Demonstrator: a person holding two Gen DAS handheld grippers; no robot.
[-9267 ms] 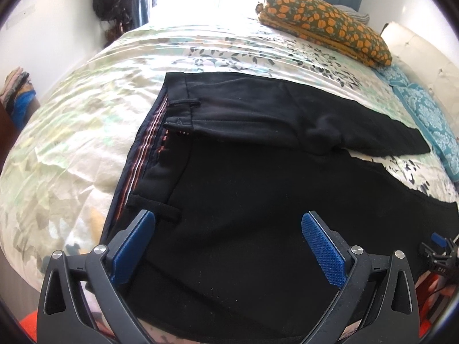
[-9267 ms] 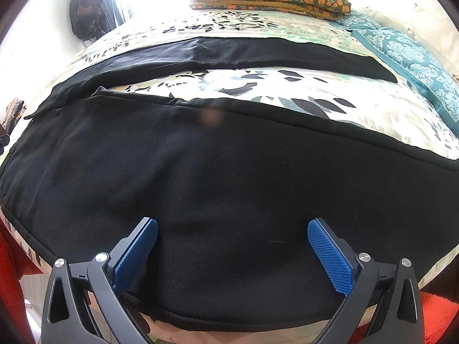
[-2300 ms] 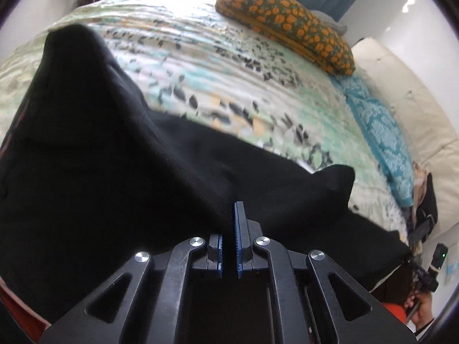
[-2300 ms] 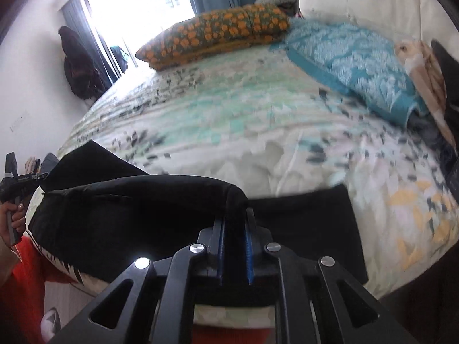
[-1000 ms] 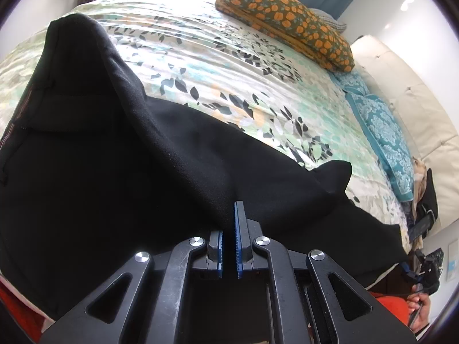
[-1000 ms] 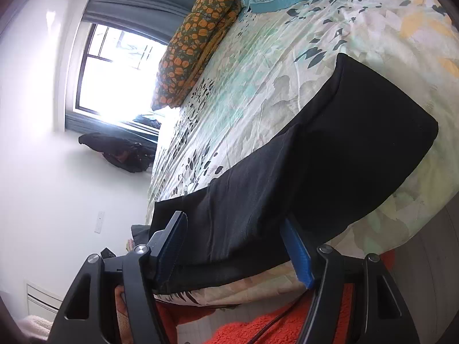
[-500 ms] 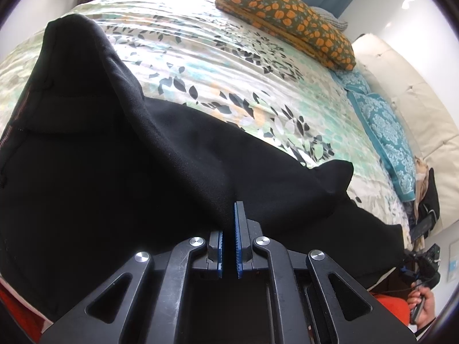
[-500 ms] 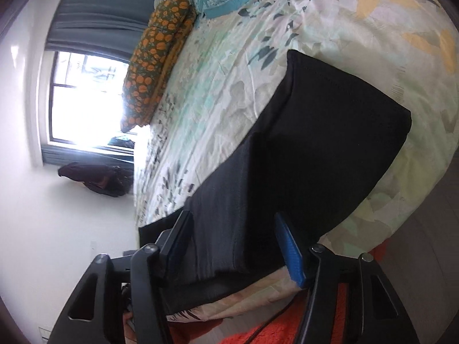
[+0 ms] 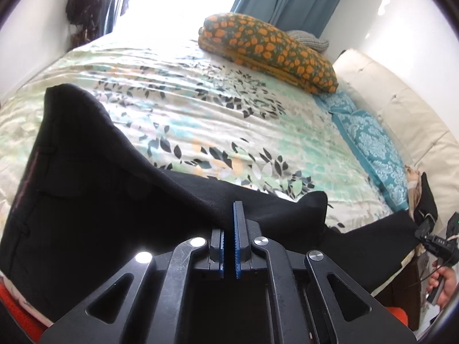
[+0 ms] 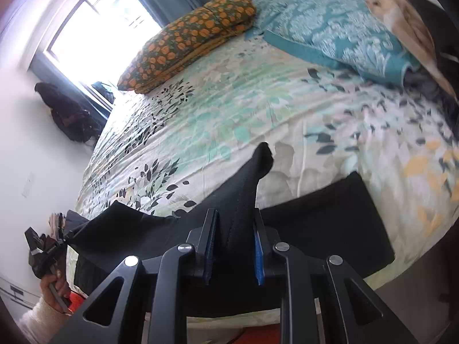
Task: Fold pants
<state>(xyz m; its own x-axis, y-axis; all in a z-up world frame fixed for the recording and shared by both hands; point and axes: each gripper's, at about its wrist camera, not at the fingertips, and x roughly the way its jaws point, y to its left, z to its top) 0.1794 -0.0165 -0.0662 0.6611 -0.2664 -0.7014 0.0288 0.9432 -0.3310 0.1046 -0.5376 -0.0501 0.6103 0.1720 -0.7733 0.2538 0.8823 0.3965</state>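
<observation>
Black pants (image 9: 86, 200) lie along the near edge of a floral bedspread (image 9: 229, 120). My left gripper (image 9: 229, 220) is shut on a ridge of their cloth near the seat and holds it up off the bed. In the right wrist view the leg end (image 10: 315, 223) lies flat, and a fold of it rises to a peak (image 10: 262, 154). My right gripper (image 10: 233, 223) has that fold filling the gap between its blue pads, and its jaws are closing on it. A hand carries the other gripper (image 10: 40, 252) at far left.
An orange-dotted folded blanket (image 9: 266, 51) and a teal patterned pillow (image 9: 370, 143) lie at the far side by a cream headboard (image 9: 401, 109). A dark bag (image 10: 68, 111) hangs beside the bright window. Orange-red rug (image 9: 17, 315) shows below the bed edge.
The right gripper's jaws narrowed around the pant leg while it rose and rolled upright, pulling a fold up. The left gripper lifted slightly with its cloth.
</observation>
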